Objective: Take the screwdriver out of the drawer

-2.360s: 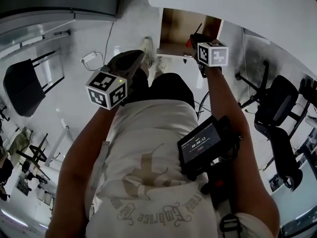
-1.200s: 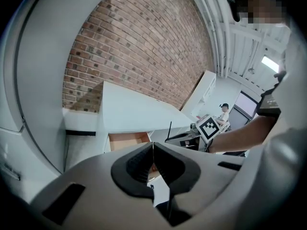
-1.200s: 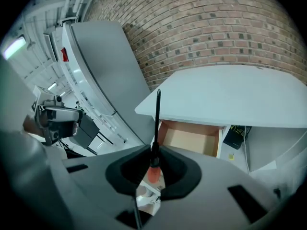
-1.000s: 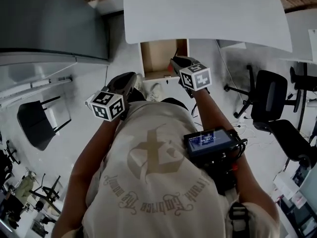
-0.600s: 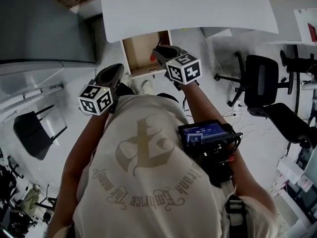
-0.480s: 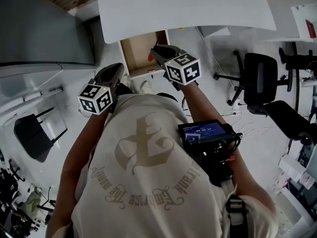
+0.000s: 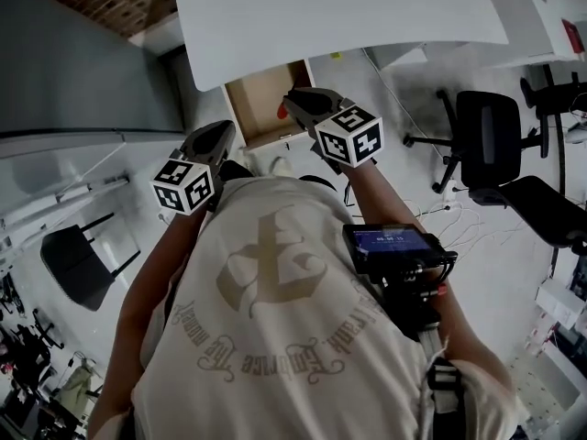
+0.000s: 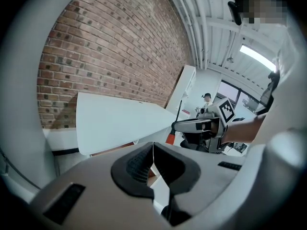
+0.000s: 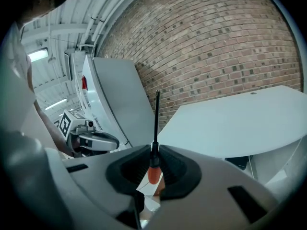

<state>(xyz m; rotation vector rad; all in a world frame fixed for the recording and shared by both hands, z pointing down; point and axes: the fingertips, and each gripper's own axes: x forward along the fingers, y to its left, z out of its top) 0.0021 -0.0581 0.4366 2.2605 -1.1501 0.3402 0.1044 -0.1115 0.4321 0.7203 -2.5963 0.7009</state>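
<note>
Office with white desks [image 7: 339, 16], swivel chairs [image 7: 486, 134] (brick wall [image 8: 110, 56]).

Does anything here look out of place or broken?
Nothing looks broken or spilled. The only loose end is the drawer under the table, which stands open. The right gripper holds the screwdriver, its shaft sticking out past the jaws.

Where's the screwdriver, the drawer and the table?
screwdriver [image 9: 153, 171], right gripper view, on its orange handle.
drawer [image 7: 258, 104], head view, on its wooden inside.
table [image 7: 339, 12], head view, on its white top.
</note>
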